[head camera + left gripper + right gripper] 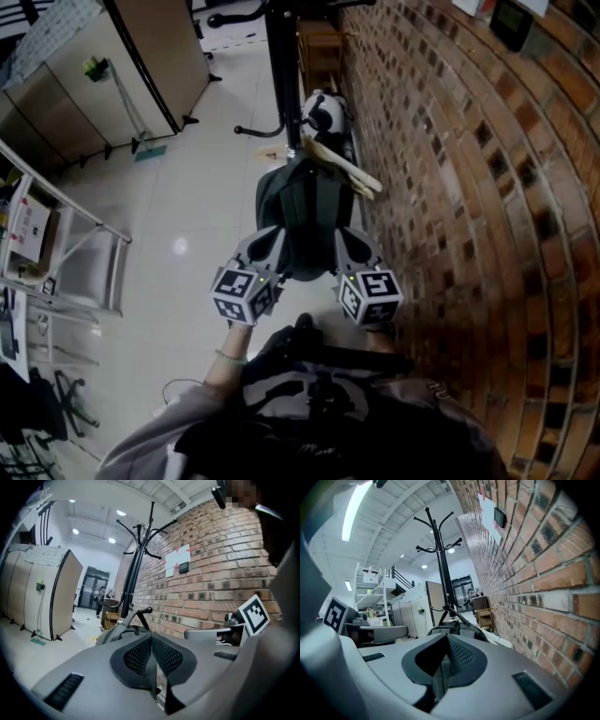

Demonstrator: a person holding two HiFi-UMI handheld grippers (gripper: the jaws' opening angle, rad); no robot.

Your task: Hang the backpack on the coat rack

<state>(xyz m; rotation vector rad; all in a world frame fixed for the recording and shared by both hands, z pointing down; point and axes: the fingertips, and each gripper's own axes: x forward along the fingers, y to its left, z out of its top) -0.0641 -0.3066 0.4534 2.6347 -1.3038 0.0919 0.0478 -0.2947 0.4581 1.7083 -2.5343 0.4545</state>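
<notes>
Soft dark-grey fabric backpack (305, 211) runs lengthwise away, loop end toward the skinny black metal coat rack (281, 56); left gripper (269, 242) and right gripper (349, 242) both clamp its near end

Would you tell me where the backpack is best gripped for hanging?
Grip the backpack by its two near edges, one gripper per side, from the person's end, as the left gripper and right gripper do: that leaves its top loop free, facing the coat rack.
</notes>
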